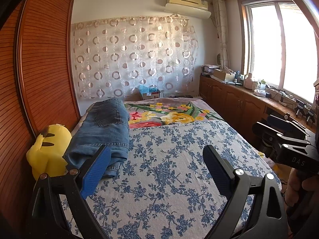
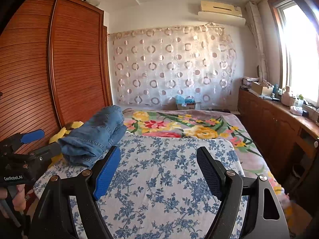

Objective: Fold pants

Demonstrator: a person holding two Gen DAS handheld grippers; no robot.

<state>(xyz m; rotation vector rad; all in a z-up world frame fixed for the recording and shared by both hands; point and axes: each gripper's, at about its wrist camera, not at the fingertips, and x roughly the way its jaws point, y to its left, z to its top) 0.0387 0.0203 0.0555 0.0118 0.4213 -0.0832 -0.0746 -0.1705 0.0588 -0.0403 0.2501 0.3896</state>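
Observation:
A pair of blue jeans point(image 1: 103, 127) lies folded in a thick bundle on the left side of the bed, also seen in the right wrist view point(image 2: 93, 137). My left gripper point(image 1: 157, 149) is open over the blue-flowered sheet point(image 1: 171, 159), and its left pad point(image 1: 95, 171) sits just in front of the jeans' near edge. My right gripper point(image 2: 158, 149) is open too, to the right of the jeans, with only sheet between its fingers. Each gripper shows at the edge of the other's view, held in a hand.
A yellow plush toy point(image 1: 47, 151) is wedged between the jeans and the wooden wardrobe point(image 1: 39, 69). A bright flowered blanket point(image 1: 169, 113) covers the far half of the bed. Low wooden cabinets point(image 1: 239, 101) with clutter run under the window on the right.

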